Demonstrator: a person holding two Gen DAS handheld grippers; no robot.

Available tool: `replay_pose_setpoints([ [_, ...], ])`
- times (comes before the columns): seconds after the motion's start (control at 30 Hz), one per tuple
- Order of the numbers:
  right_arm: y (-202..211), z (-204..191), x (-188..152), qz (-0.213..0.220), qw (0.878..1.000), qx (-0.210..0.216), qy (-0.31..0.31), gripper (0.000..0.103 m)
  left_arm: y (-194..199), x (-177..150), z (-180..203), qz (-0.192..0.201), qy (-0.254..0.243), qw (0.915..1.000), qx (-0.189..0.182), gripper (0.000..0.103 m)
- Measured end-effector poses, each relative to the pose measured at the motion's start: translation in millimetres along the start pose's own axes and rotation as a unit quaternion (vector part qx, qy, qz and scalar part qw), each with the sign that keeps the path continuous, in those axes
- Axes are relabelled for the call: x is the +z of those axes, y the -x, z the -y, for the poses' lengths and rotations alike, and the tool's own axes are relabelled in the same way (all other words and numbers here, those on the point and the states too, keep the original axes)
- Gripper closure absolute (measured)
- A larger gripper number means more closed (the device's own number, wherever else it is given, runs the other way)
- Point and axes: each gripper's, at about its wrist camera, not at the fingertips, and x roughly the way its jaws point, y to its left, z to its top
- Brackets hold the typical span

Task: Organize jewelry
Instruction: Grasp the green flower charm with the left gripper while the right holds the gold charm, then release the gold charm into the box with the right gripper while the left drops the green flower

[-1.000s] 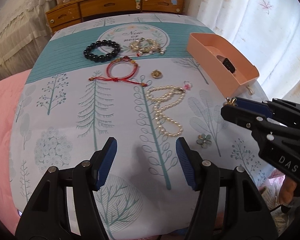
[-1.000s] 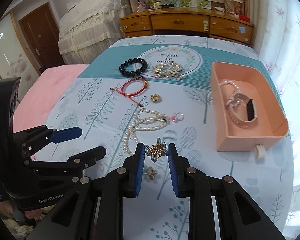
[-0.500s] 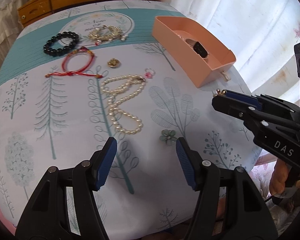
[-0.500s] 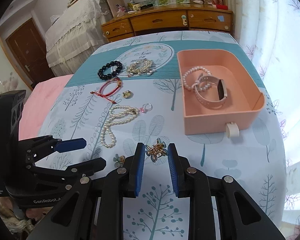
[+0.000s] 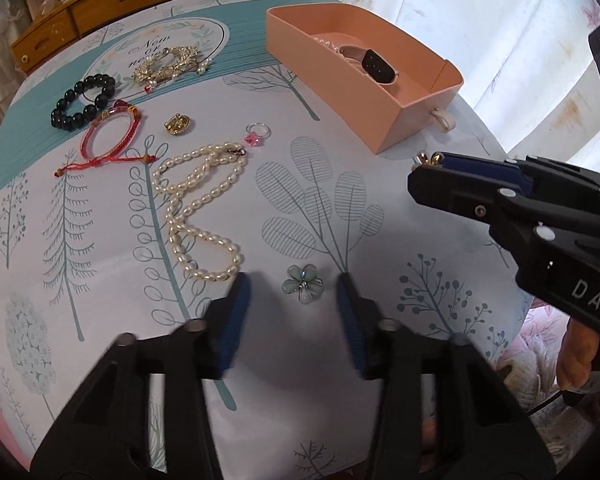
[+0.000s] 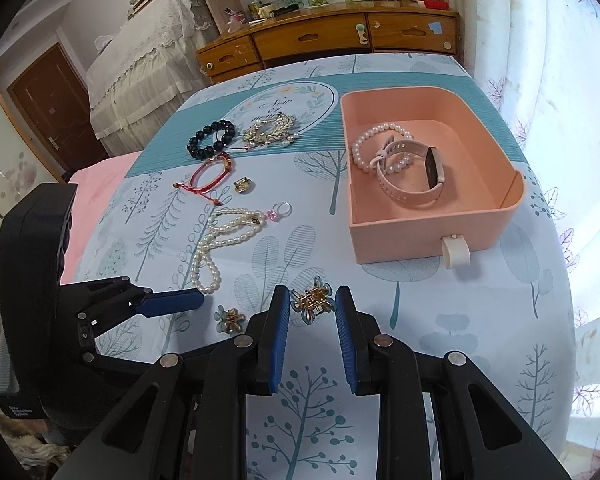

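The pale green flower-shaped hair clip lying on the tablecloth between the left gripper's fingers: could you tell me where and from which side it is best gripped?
Grip the pale green flower-shaped hair clip across its petals, from above. It lies flat on the tree-print tablecloth and is low, with no handle; petal edges are the only purchase. The left gripper straddles it, jaws closing, pads not yet touching. The pearl necklace lies close by, so keep clear.

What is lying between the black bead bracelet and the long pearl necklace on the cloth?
The red cord bracelet lies between the black bead bracelet and the pearl necklace, with bare patterned cloth around it. Both wrist views show it.
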Motion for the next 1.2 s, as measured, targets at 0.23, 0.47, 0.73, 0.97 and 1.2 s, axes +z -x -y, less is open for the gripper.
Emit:
replay_pose_setpoints([
  [0.23,2,2,2,0.003,1.0,-0.001,-0.002,0.08,5,1,6,0.007,-0.013,0.9999,0.004,0.086],
  [0.47,11,-1,12,0.019,1.0,-0.003,-0.002,0.08,31,26,-10,0.043,0.021,0.9987,-0.019,0.086],
  [0.73,36,5,49,0.083,0.996,-0.022,-0.007,0.08,61,97,-18,0.106,0.038,0.9927,-0.045,0.086],
  [0.97,47,33,78,0.105,0.992,-0.063,-0.038,0.08,59,159,12,0.138,0.024,0.9876,-0.071,0.086],
  [1.2,28,66,86,0.078,0.99,-0.088,-0.072,0.079,32,197,45,0.132,0.009,0.9885,-0.074,0.086],
])
